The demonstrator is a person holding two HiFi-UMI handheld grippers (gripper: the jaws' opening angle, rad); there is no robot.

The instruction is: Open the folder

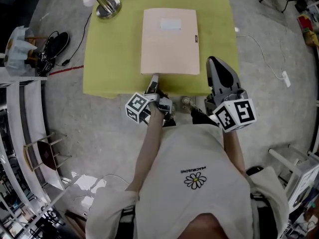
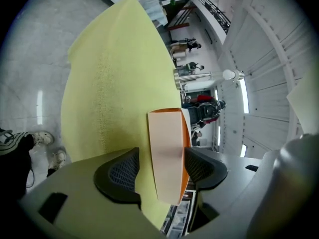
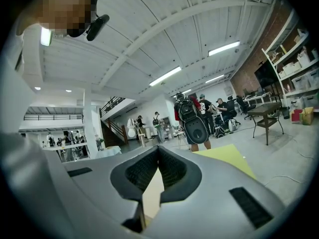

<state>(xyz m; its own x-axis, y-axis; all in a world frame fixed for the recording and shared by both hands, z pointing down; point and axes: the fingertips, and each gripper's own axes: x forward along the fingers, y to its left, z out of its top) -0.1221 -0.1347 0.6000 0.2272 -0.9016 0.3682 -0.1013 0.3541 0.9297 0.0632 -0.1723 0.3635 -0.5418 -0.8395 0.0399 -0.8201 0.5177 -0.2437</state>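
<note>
A beige folder with a white label lies closed on the yellow-green table. My left gripper is at the folder's near left corner. In the left gripper view the corner of the folder, beige with an orange edge, stands between the open jaws of the left gripper. One pad sits against the orange edge; a strip of table shows between the other pad and the cover. My right gripper hovers shut and empty off the folder's near right corner. Past the closed tips of the right gripper a sliver of folder shows.
A metal desk lamp stands on the table's far left corner. Shoes and shelving lie on the floor to the left, a white cable with a plug to the right. People stand far off in the hall.
</note>
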